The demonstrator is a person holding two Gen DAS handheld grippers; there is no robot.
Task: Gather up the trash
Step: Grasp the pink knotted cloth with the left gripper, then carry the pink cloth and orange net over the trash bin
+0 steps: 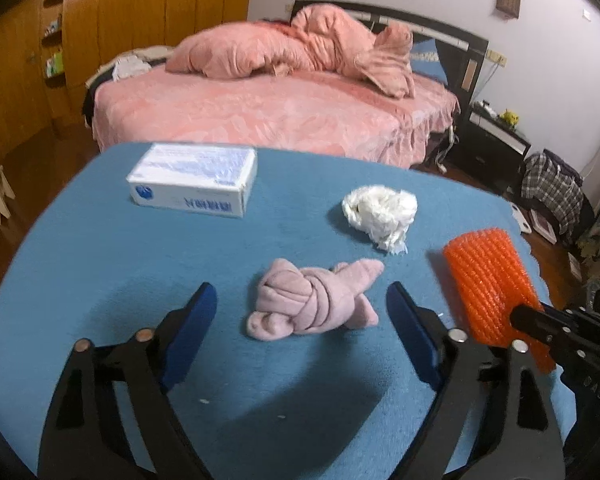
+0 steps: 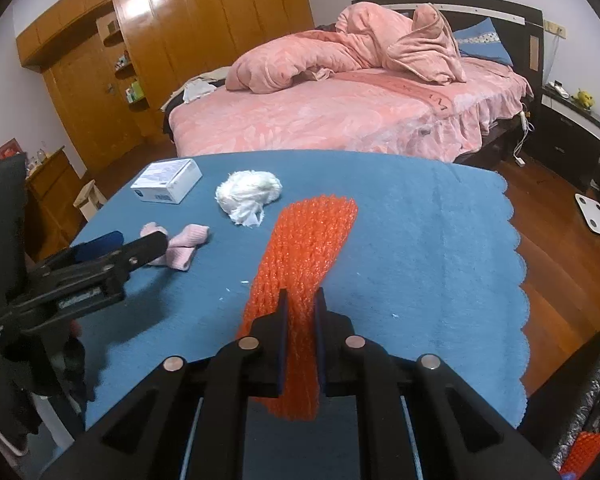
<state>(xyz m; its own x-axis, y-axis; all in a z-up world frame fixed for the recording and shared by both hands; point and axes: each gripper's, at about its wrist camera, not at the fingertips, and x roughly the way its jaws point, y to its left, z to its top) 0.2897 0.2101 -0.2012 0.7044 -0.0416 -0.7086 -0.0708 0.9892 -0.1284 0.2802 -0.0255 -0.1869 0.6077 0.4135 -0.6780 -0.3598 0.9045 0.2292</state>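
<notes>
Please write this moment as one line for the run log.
right gripper: shut on orange foam net | left gripper: open, around knotted pink cloth | untouched: white tissue wad, white box

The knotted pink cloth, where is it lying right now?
The knotted pink cloth lies on the blue table cover, just ahead of the open left hand-held gripper, with the white crumpled wad beyond it.

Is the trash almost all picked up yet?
Not yet. Nothing looks binned so far. The right gripper is shut on the orange foam net. The left gripper is open around the knotted pink cloth. The crumpled white tissue and white box wait on the blue mat.
</notes>
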